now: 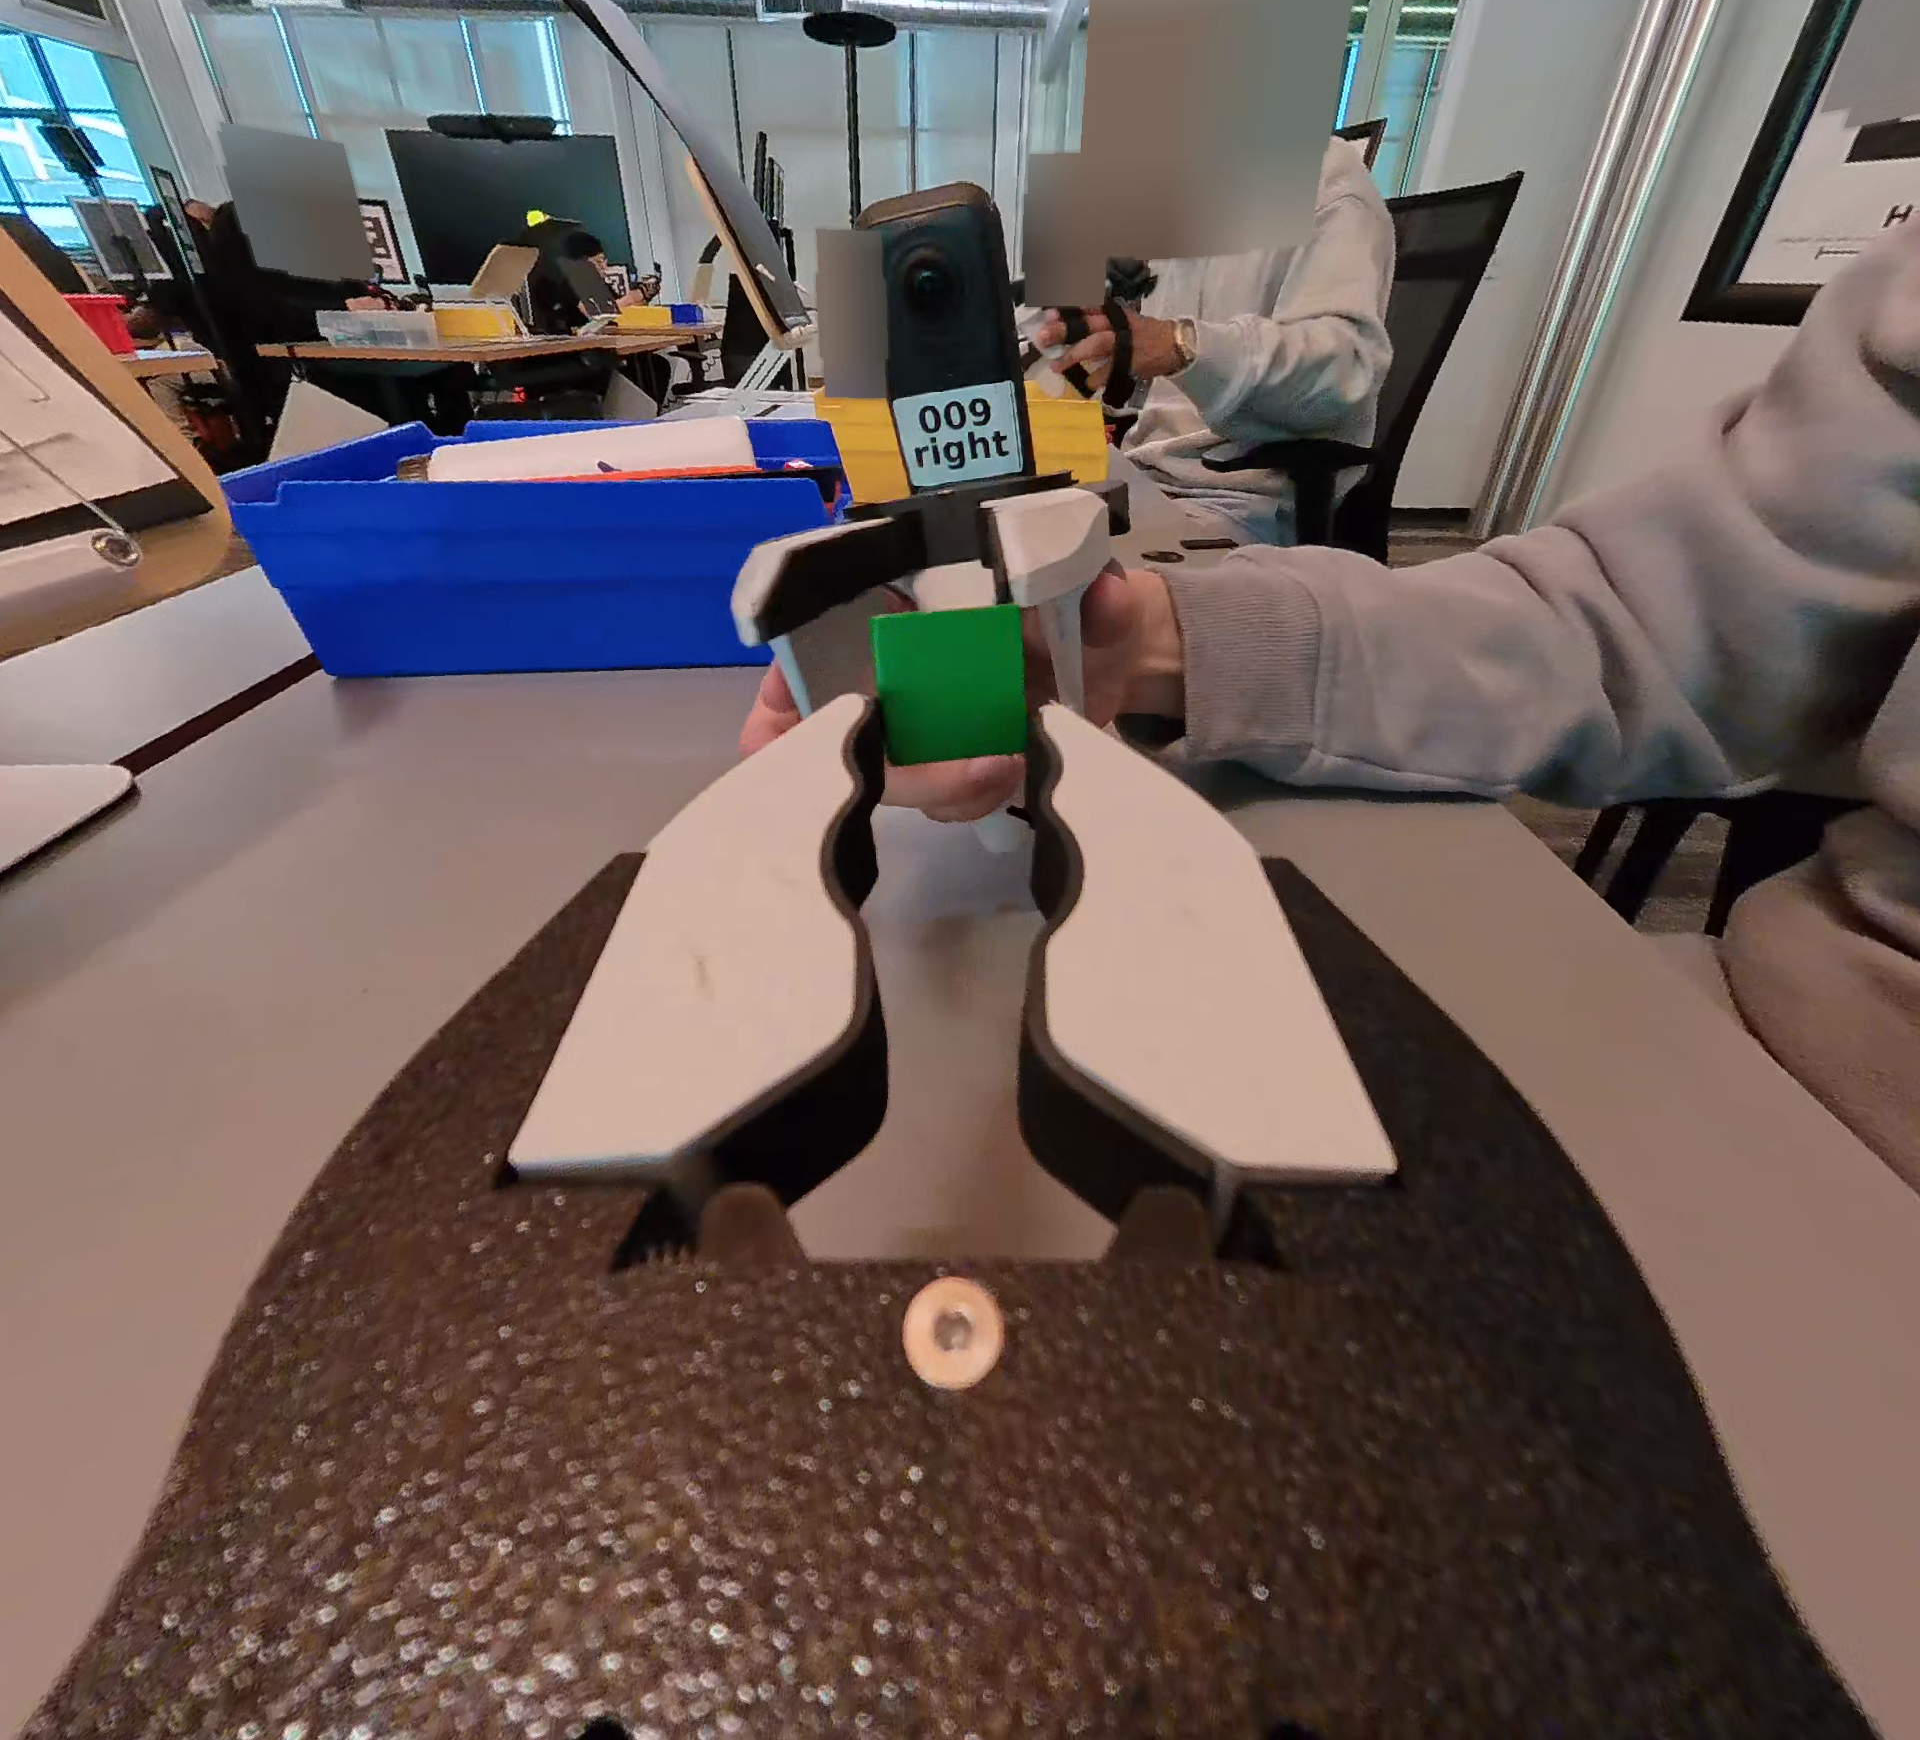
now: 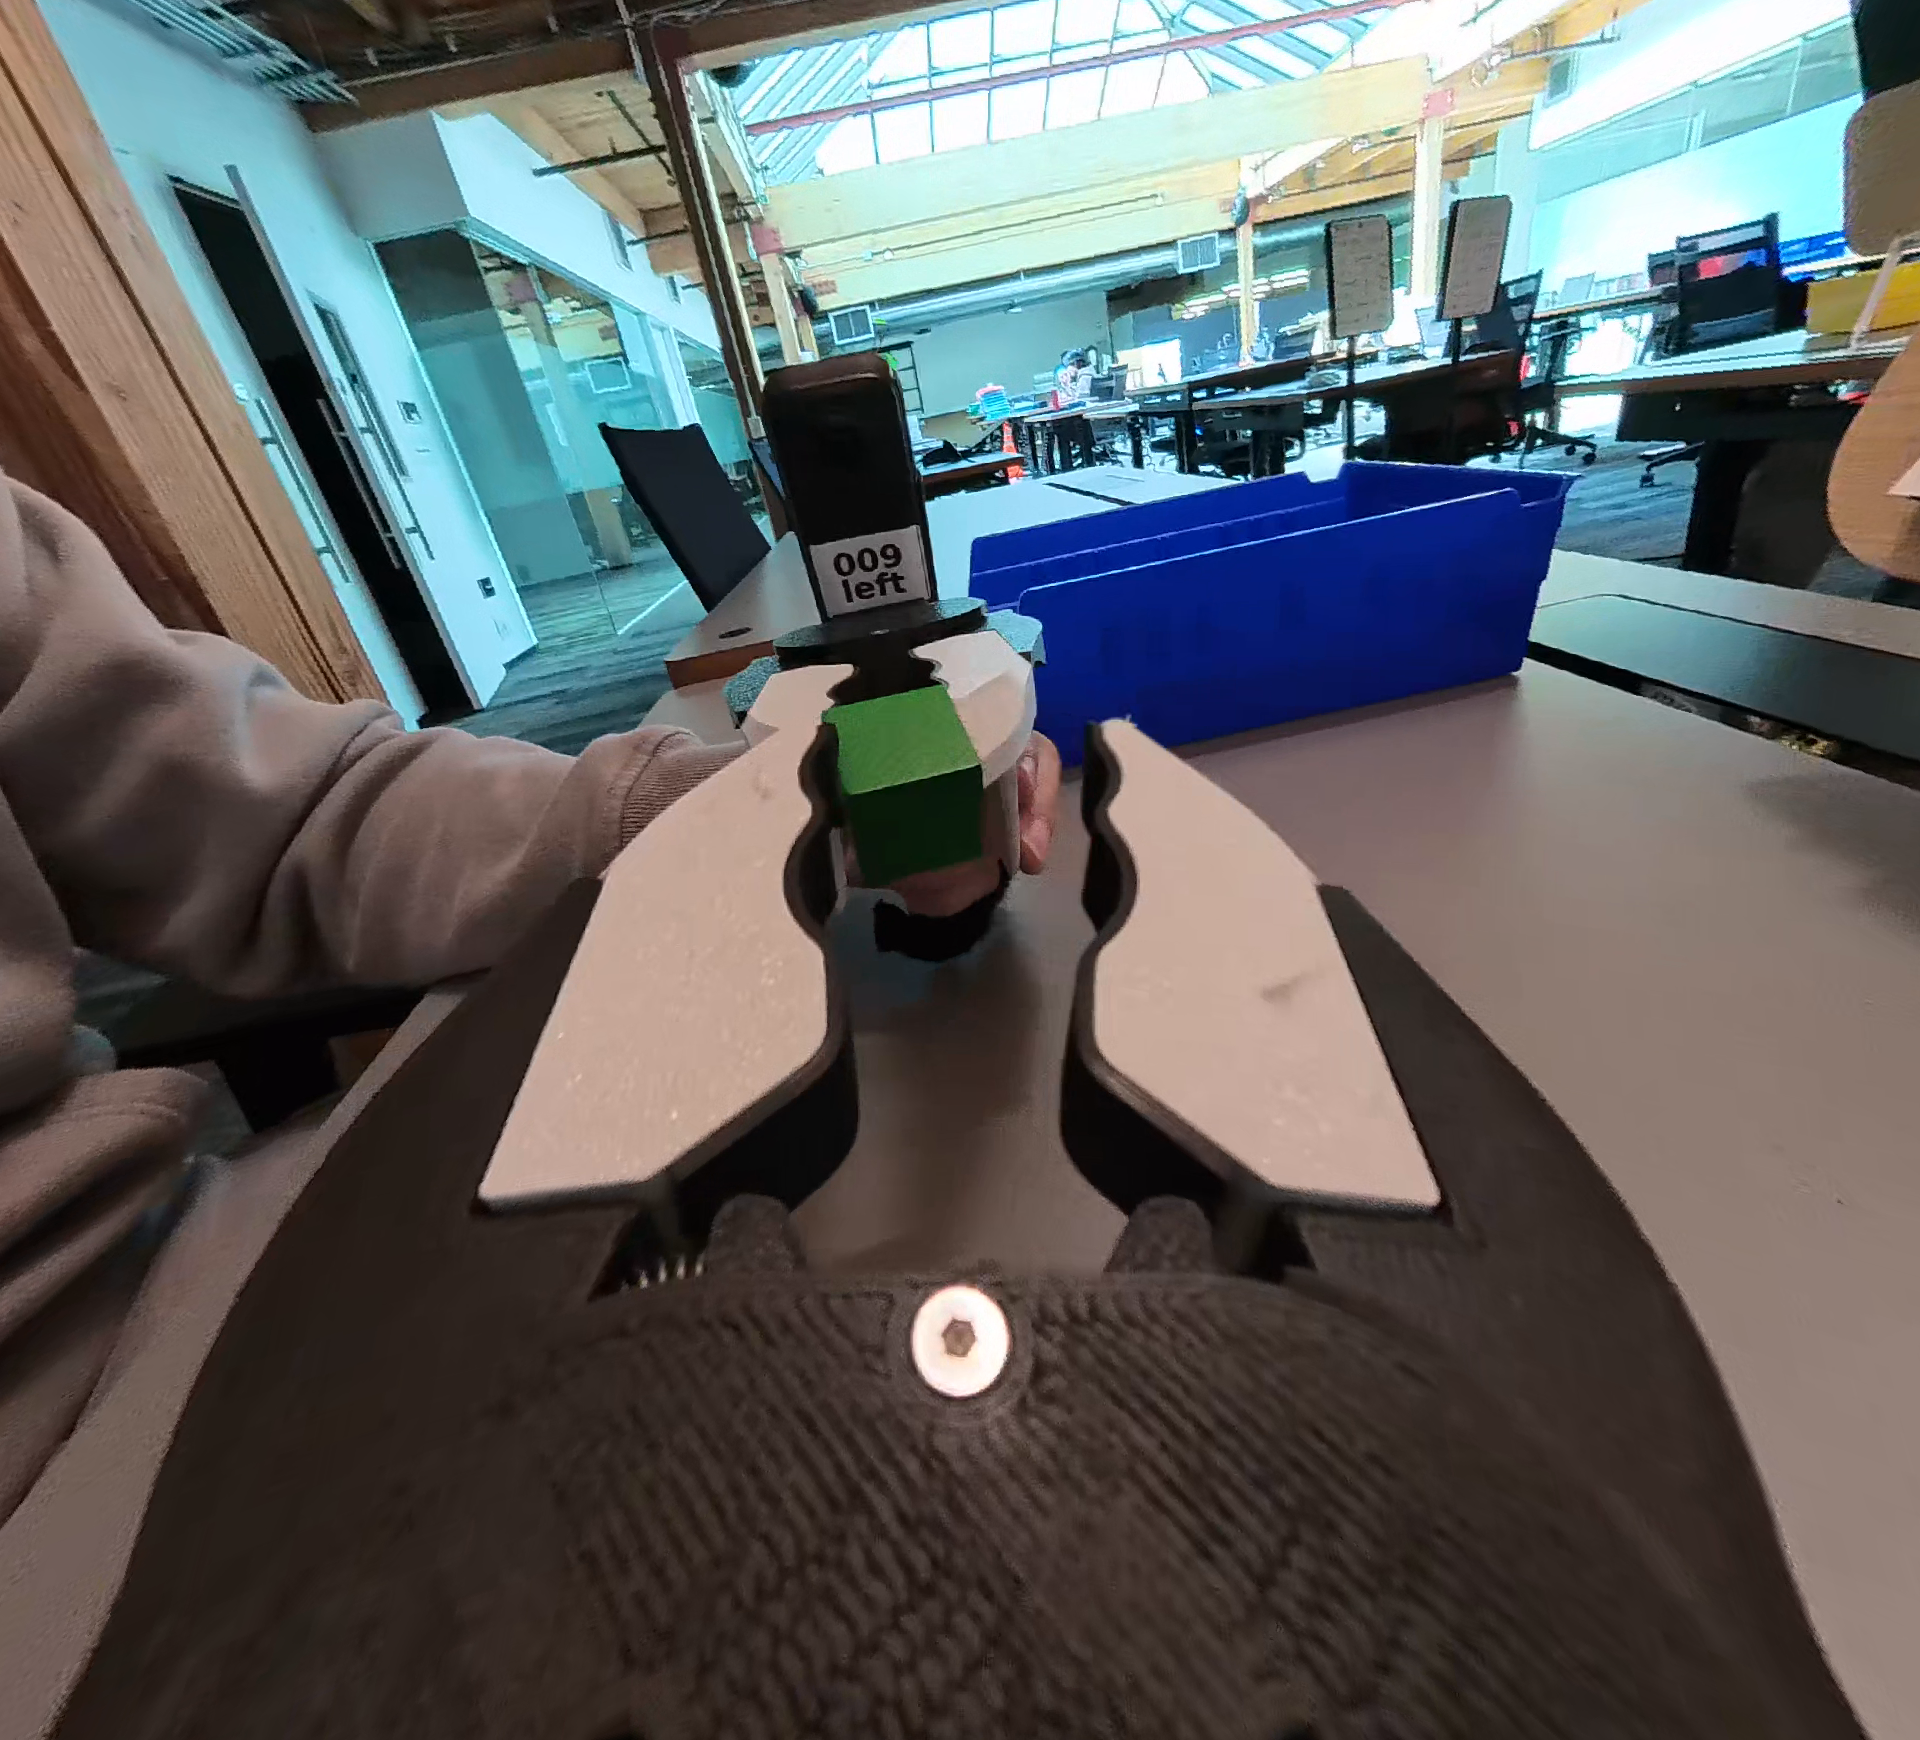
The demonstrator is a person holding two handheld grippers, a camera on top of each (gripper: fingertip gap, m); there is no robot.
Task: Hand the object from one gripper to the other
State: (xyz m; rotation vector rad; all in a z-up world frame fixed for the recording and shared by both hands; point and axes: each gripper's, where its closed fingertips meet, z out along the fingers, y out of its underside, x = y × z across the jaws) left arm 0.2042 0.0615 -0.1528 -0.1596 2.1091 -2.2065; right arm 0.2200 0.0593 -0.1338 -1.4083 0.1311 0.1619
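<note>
Green block (image 1: 950,684) sits upright, clamped in left tool (image 1: 954,734).

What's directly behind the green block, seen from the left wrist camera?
The right gripper, fingers spread open, and the hand holding it. The green block, gripped by the left gripper, hides part of that gripper's body.

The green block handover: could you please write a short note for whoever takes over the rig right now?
Left gripper: shut on the green block, held above the table.
Right gripper: open, its tips at the block, not clamping.
Blue bin: on the table behind.
Done: both grippers meet at the block.
To do: I cannot tell which way the handover runs; if to the right, close right, then open left.
</note>
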